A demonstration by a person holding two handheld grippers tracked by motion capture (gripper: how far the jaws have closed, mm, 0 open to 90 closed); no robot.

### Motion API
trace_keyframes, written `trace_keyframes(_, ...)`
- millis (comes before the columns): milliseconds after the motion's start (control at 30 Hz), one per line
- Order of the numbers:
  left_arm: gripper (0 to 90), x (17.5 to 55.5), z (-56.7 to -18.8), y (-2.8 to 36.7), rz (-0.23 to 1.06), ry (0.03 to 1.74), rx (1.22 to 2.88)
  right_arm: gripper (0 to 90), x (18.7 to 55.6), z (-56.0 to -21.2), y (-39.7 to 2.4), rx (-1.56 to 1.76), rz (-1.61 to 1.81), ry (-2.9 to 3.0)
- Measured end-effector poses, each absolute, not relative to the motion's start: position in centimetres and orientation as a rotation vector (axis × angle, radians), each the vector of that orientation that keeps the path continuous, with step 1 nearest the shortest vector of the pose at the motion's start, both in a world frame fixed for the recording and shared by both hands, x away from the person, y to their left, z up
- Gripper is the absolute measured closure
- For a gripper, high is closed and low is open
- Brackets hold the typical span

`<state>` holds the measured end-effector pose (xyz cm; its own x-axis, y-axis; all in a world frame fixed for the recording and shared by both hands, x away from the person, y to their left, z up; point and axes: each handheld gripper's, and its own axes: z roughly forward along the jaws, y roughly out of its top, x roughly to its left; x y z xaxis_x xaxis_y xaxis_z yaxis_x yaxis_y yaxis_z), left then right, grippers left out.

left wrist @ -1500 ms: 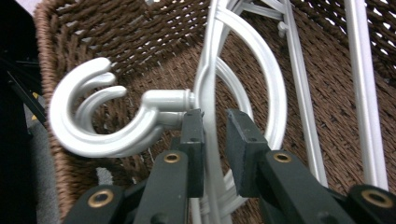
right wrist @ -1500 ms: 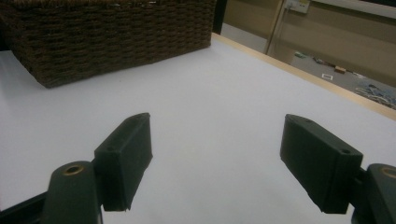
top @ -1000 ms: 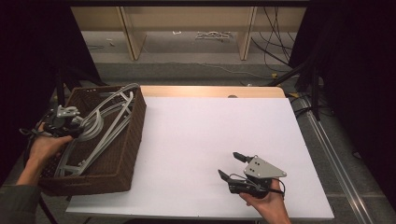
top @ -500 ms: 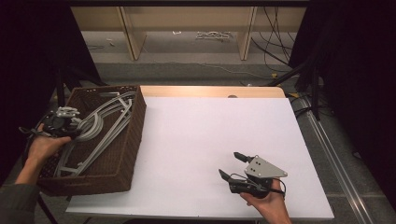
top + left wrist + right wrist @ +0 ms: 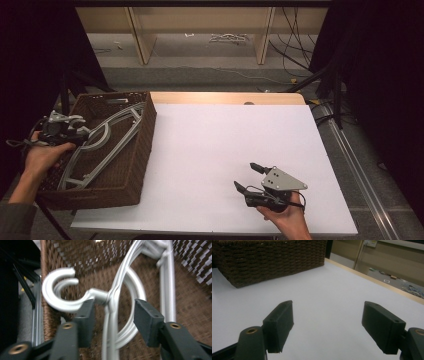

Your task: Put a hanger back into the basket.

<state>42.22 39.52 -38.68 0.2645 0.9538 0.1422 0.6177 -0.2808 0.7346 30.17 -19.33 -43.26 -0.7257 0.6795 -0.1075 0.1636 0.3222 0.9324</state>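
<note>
A brown wicker basket (image 5: 145, 145) stands at the table's left side and holds several grey plastic hangers (image 5: 107, 137). My left gripper (image 5: 82, 131) hovers over the basket's left rim. In the left gripper view its jaws (image 5: 113, 312) have just been opening and stand apart. The neck of a hanger, below its hook (image 5: 57, 297), runs between them, with the left jaw close against it and the right jaw clear of it. My right gripper (image 5: 244, 175) rests low over the white table (image 5: 225, 140) near the front right. It is open (image 5: 328, 315) with nothing between its jaws.
The basket's woven wall (image 5: 269, 257) faces the right gripper from across the bare white table top (image 5: 324, 282). A wooden strip edges the table's far side (image 5: 225, 97). Dark stands and cables flank both sides, and shelving lies on the floor beyond.
The left hand has lifted a little over the basket's left rim and the hangers have shifted slightly. The right hand and its gripper have kept still.
</note>
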Motion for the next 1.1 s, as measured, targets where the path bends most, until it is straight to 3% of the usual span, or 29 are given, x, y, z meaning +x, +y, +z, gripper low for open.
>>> trace_keyframes(133, 41.7, 40.8, -37.4, 38.5, 0.812, 1.398, 1.887, 26.4, 30.0, -43.1, -19.5, 0.752, 1.386, 2.114)
trace_keyframes(500, 35.1, 35.2, -36.2, 32.0, 0.789, 1.185, 1.68, 26.3, 30.0, -43.1, -19.5, 0.757, 1.416, 2.097)
trace_keyframes(767, 31.2, 32.1, -37.0, 26.6, 0.691, 1.004, 1.662, 24.6, 29.5, -43.2, -19.3, 0.77, 1.43, 2.101)
trace_keyframes(1100, 28.6, 29.9, -39.2, 22.8, 0.611, 0.907, 1.656, 22.4, 28.6, -43.0, -19.7, 0.814, 1.47, 2.096)
